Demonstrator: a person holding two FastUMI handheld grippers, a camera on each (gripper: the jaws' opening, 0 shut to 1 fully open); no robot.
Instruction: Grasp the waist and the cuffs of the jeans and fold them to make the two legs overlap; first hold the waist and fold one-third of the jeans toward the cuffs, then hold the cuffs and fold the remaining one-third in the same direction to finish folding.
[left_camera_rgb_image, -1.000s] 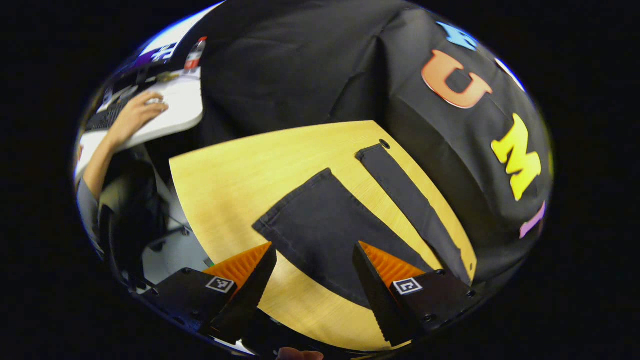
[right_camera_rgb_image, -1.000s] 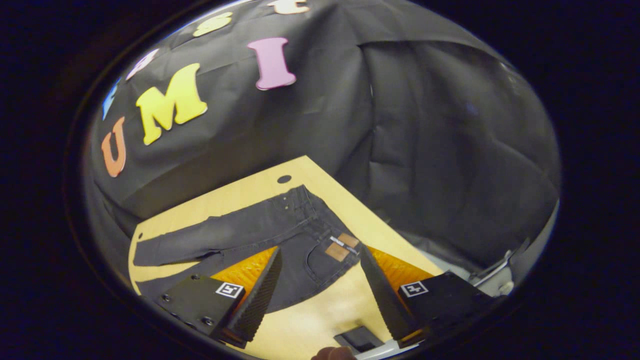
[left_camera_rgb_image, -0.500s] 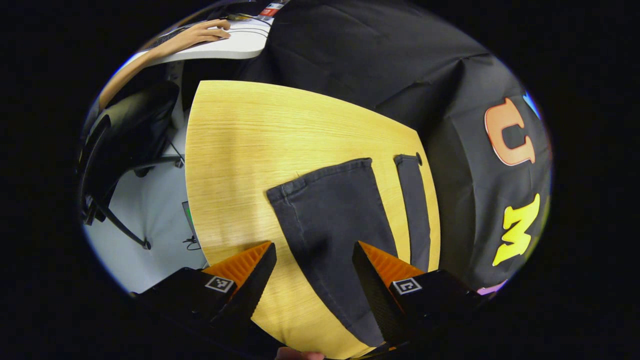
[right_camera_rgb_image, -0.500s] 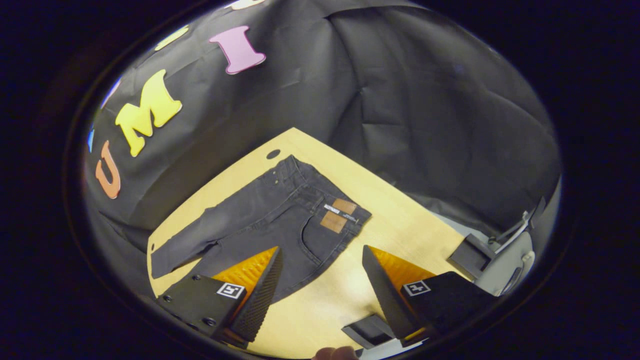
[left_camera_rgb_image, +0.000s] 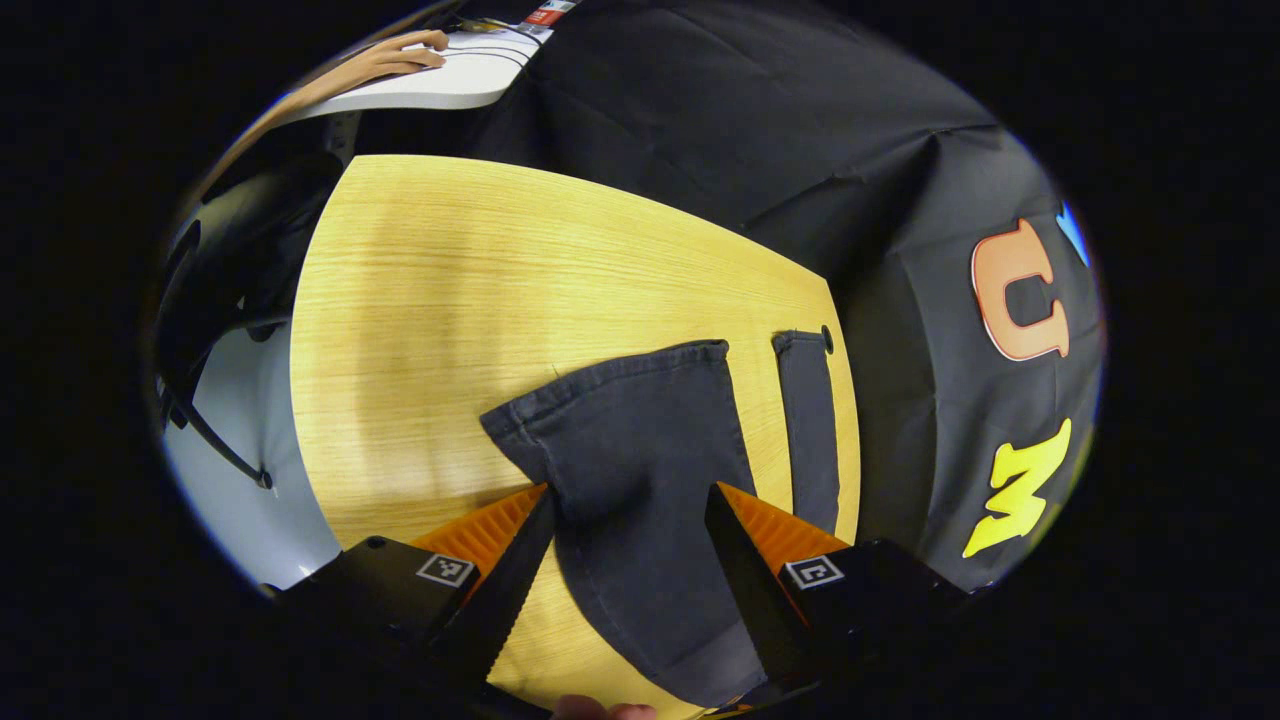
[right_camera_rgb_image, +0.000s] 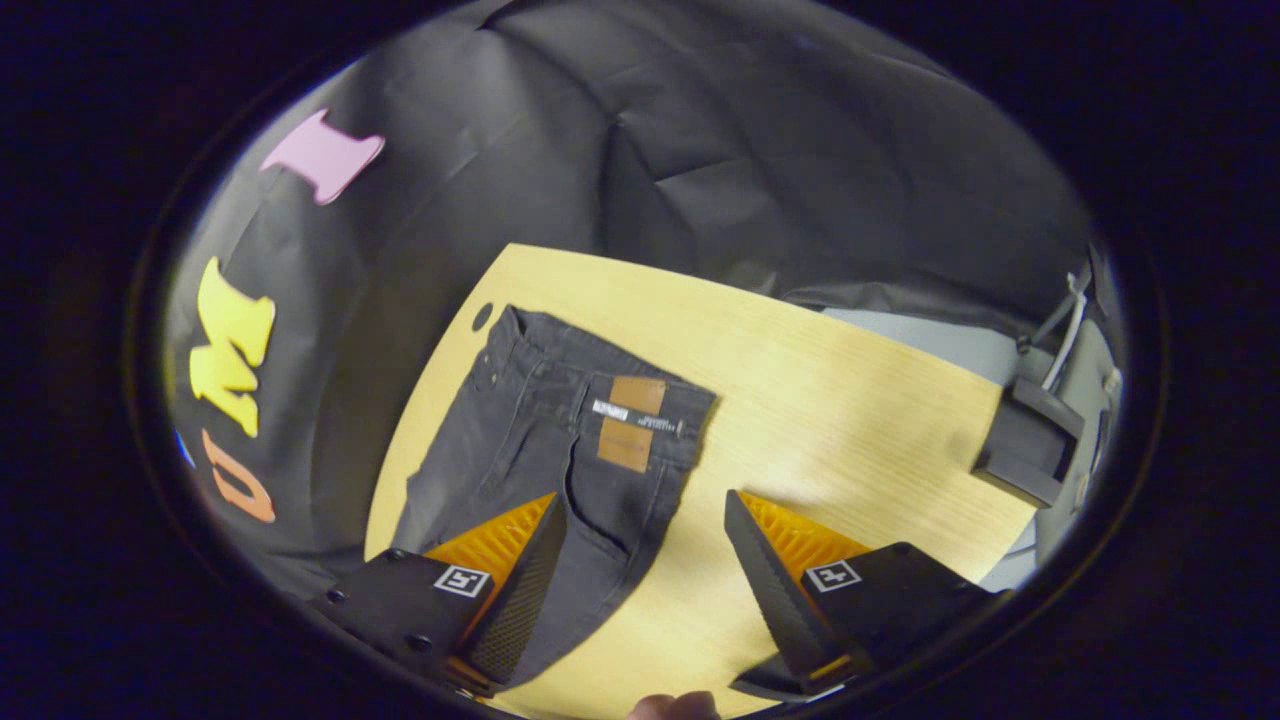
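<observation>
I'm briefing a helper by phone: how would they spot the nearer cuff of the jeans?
On the wooden table lie dark jeans, legs apart. The nearer cuff is the wide hem just ahead of the left gripper; the other cuff looks narrower, beside the table's small hole.

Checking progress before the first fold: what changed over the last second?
Both open grippers swung and closed in: the left gripper over the near cuff, the right gripper toward the waist. Nothing grasped. The jeans stayed flat, legs apart.

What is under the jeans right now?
The jeans lie flat on the wooden table, bare around them. Whatever sits directly beneath the fabric is covered and cannot be seen.
</observation>
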